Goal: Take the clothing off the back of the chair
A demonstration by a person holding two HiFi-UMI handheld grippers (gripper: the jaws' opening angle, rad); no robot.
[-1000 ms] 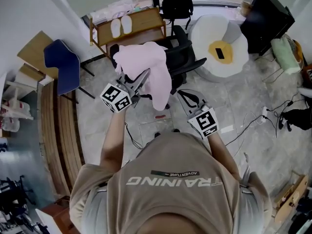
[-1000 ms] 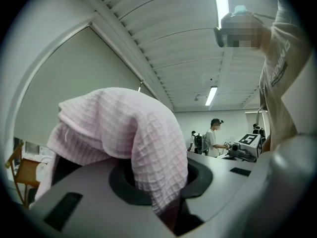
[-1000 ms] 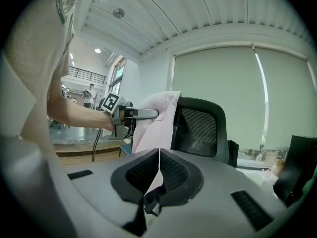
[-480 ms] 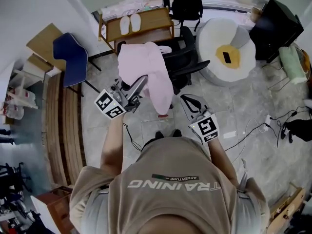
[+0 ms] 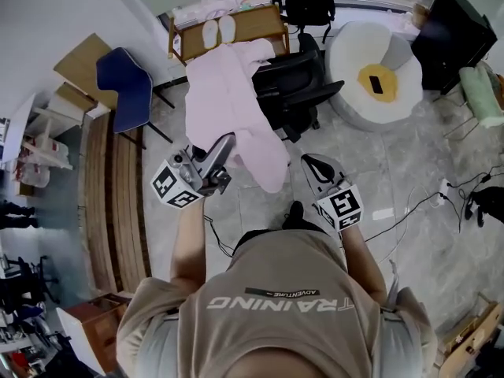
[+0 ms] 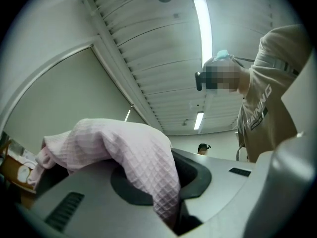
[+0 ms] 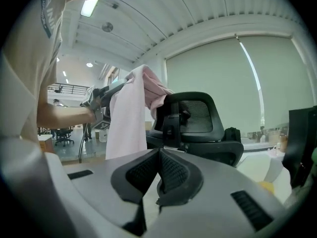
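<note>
A pale pink waffle-knit garment [image 5: 232,109] hangs stretched from my left gripper [image 5: 228,140] up to the back of the black office chair [image 5: 295,93], where its far end still lies. In the left gripper view the pink cloth [image 6: 133,157] is pinched between the grey jaws. My left gripper is shut on it and points upward. My right gripper [image 5: 309,161] is held low to the right of the cloth, shut with nothing in it. Its own view shows the chair [image 7: 198,120] and the hanging pink garment [image 7: 126,123] ahead.
A blue chair [image 5: 126,89] stands at the left beside wooden desks. A wooden shoe rack [image 5: 236,30] with white slippers is behind the office chair. A white round beanbag [image 5: 378,77] lies at the right. Cables [image 5: 425,203] trail across the floor.
My left gripper has pulled back and up with the pink garment, which now stretches out from the chair back instead of lying bunched on it. The right gripper shifted slightly.
</note>
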